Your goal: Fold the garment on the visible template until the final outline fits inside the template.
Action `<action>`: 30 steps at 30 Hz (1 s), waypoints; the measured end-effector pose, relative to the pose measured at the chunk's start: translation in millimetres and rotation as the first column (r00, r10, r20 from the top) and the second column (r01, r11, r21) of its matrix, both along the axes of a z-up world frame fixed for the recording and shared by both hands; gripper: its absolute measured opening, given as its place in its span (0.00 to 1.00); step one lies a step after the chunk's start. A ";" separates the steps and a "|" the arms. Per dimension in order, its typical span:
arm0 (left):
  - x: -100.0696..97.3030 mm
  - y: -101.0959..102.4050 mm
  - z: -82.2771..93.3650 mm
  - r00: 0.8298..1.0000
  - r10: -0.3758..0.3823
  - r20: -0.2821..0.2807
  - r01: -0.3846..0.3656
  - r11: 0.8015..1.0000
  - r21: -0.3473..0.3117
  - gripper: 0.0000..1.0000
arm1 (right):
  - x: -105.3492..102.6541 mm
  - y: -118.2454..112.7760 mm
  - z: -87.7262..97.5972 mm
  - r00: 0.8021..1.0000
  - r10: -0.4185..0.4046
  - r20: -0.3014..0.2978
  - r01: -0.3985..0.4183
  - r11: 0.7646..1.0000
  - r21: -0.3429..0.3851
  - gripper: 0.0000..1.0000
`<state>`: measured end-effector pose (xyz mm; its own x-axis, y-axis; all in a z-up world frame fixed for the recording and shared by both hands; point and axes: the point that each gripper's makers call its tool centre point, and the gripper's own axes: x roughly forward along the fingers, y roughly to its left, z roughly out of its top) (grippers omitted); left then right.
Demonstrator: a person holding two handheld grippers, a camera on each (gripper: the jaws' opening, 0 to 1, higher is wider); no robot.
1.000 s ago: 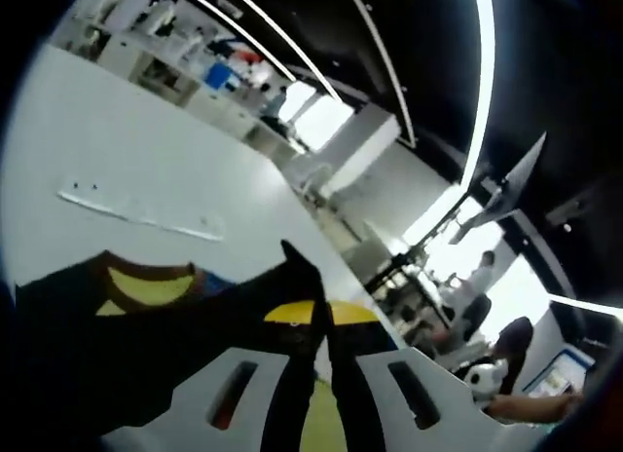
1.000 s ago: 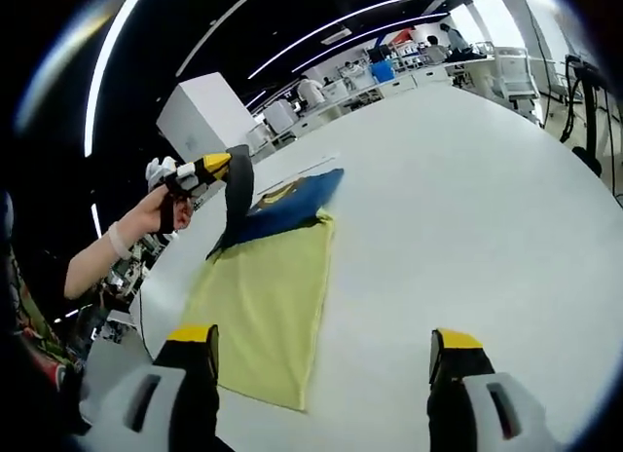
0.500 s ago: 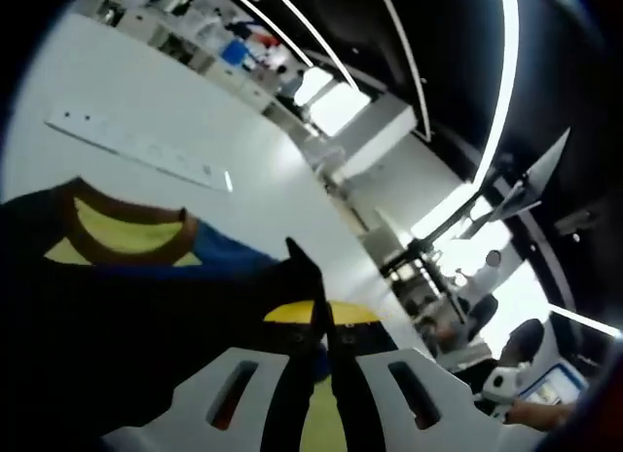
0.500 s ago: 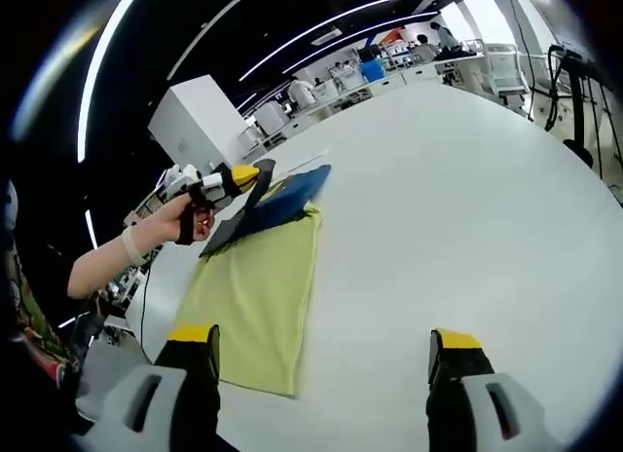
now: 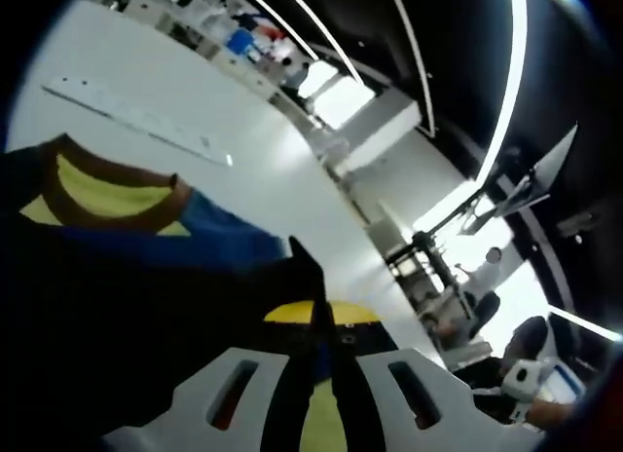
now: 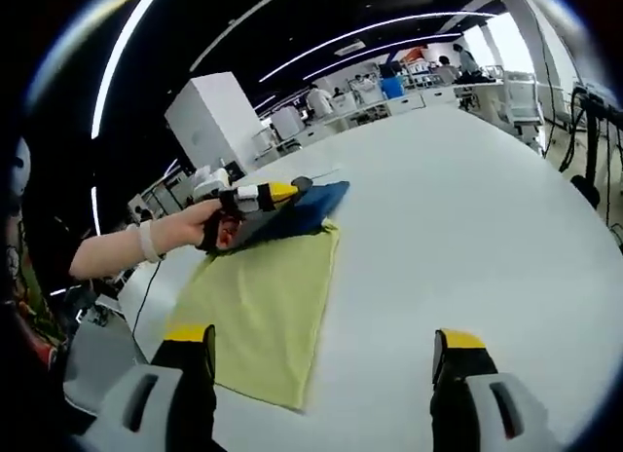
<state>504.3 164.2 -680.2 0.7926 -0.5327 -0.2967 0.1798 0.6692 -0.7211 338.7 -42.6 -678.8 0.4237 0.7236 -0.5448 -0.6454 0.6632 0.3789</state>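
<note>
The garment [image 6: 292, 205], a dark blue top with a brown collar band and yellow lining, lies at the far end of the yellow-green template [image 6: 266, 311] in the right gripper view, left of centre in the frame, with its near edge lifted off the cloth. The left gripper [image 6: 283, 191] comes into that view from the left, held in a person's hand [image 6: 210, 225], and its yellow-tipped jaws sit closed together on the raised dark fabric. In the left gripper view the same gripper [image 5: 313, 320] rises from the bottom centre with its jaws pressed together on a fold of the garment [image 5: 117, 277]; the dark cloth spreads across the lower left of the frame, and the brown collar [image 5: 107, 204] curves at the left with yellow inside it.

The right gripper [image 6: 323, 350] shows at the bottom of its own view with its jaws wide apart, holding nothing and touching nothing, above the near edge of the template and the bare white bench [image 6: 467, 238].

The right gripper view gives the whole template, flat on the bench, and the forearm and wristband behind the left gripper. The left gripper view shows a pale strip [image 5: 127, 111] lying on the bench beyond the collar.
</note>
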 end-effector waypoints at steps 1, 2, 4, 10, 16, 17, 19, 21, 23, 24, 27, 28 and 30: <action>0.0 0.1 -0.4 1.000 0.000 0.001 0.000 1.000 0.006 0.01 | 0.9 0.0 0.2 1.000 0.002 0.000 -0.002 1.000 -0.004 0.95; -0.9 -0.2 -0.2 1.000 -0.004 0.003 0.004 1.000 0.012 0.01 | 1.4 0.4 0.9 1.000 0.004 0.005 -0.004 1.000 -0.004 0.96; 0.4 -1.7 0.4 1.000 -0.005 0.009 0.005 1.000 0.010 0.01 | 3.0 0.0 1.4 1.000 0.004 -0.002 -0.004 1.000 0.006 0.95; -0.3 -5.6 -4.5 0.999 -0.031 0.017 0.030 0.999 0.035 0.01 | 4.1 -1.7 0.5 1.000 -0.004 -0.008 0.004 1.000 0.011 0.94; -2.0 -11.6 -4.5 0.997 -0.069 0.046 0.066 0.995 0.068 0.03 | 4.3 -4.7 0.1 1.000 -0.003 -0.008 0.003 1.000 0.002 0.94; -2.6 -12.7 -3.7 0.996 -0.075 0.052 0.071 0.995 0.071 0.04 | 5.1 -5.4 0.4 1.000 -0.005 -0.006 0.005 1.000 0.002 0.95; -2.8 -13.2 -3.5 0.994 -0.088 0.059 0.083 0.993 0.082 0.08 | 5.3 -5.4 0.7 1.000 -0.005 -0.007 0.005 1.000 0.002 0.95; -3.4 -13.1 -3.1 0.994 -0.092 0.063 0.086 0.992 0.094 0.09 | 5.7 -5.1 0.8 1.000 -0.004 -0.005 0.004 1.000 0.001 0.95; -4.3 -14.0 -2.3 0.993 -0.102 0.066 0.096 0.991 0.095 0.11 | 5.5 -4.2 0.9 1.000 -0.003 -0.008 0.003 1.000 0.002 0.95; -4.7 -14.1 -1.7 0.992 -0.107 0.070 0.100 0.990 0.099 0.13 | 5.5 -3.8 1.1 1.000 0.000 -0.008 0.000 1.000 0.003 0.95; -7.3 -16.5 2.3 0.986 -0.133 0.096 0.120 0.984 0.129 0.20 | 5.8 -3.4 0.9 1.000 0.002 -0.007 -0.002 1.000 -0.001 0.96; -8.6 -18.0 4.3 0.984 -0.143 0.104 0.129 0.983 0.134 0.23 | 6.1 -2.8 1.1 1.000 0.003 -0.007 -0.003 1.000 -0.001 0.96; -10.5 -19.5 6.9 0.980 -0.162 0.118 0.144 0.979 0.147 0.28 | 6.4 -2.0 1.5 1.000 0.007 -0.006 -0.007 1.000 -0.002 0.96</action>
<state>493.9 144.7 -673.3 0.7409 -0.6121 -0.2765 0.3729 0.7172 -0.5887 345.0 -44.6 -677.3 0.4158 0.7253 -0.5487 -0.6476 0.6597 0.3812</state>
